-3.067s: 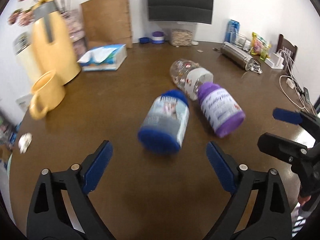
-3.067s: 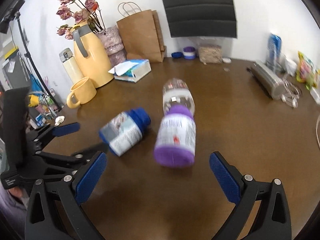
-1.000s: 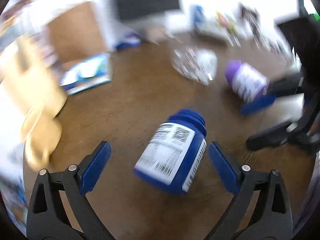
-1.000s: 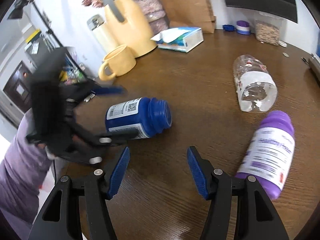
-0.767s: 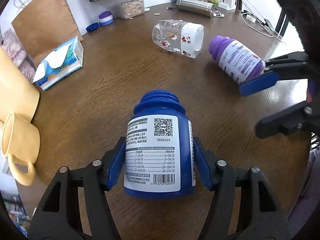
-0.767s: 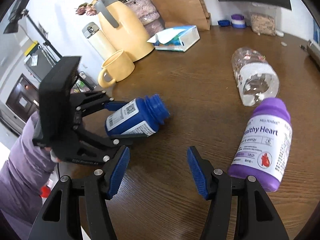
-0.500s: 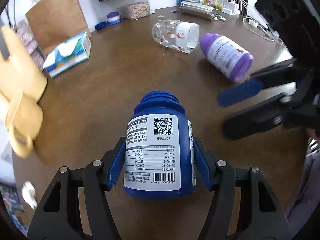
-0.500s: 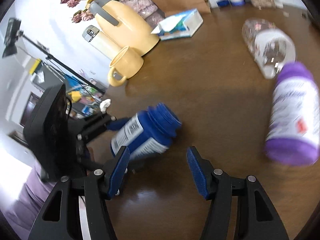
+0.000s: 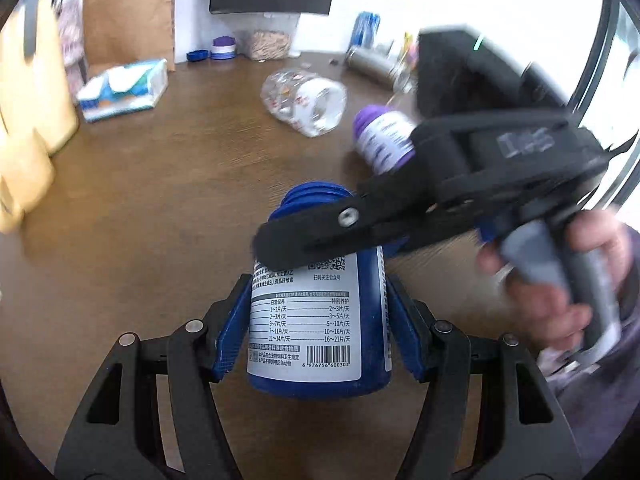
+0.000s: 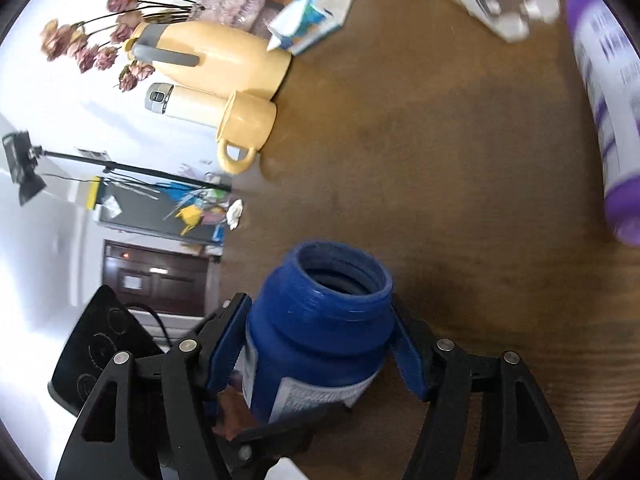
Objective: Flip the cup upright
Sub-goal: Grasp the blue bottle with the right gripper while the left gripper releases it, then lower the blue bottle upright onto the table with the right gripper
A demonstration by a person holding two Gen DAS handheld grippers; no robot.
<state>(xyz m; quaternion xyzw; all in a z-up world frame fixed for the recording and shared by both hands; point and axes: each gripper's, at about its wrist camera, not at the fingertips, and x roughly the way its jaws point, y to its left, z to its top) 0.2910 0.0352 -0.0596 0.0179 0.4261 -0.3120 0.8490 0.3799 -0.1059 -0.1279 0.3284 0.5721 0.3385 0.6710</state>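
A blue open-mouthed bottle with a white label point(image 9: 308, 320) is clamped between my left gripper's point(image 9: 316, 320) blue pads, its mouth pointing away from the camera. My right gripper point(image 10: 320, 344) has come in from the right and sits around the bottle's neck point(image 10: 324, 312); its pads are at both sides of the neck, and whether they press on it is unclear. In the left wrist view the right gripper's black finger point(image 9: 344, 224) crosses over the top of the bottle.
A clear bottle point(image 9: 306, 102) and a purple bottle point(image 9: 384, 138) lie on their sides on the brown table point(image 9: 160, 184). A yellow jug point(image 10: 216, 58), yellow mug point(image 10: 244, 128), tissue box point(image 9: 124, 90) and paper bag point(image 9: 128, 16) stand at the left and back.
My left gripper closed on the blue bottle and lifted it. My right gripper swung left, rolled over, and moved onto the bottle's neck.
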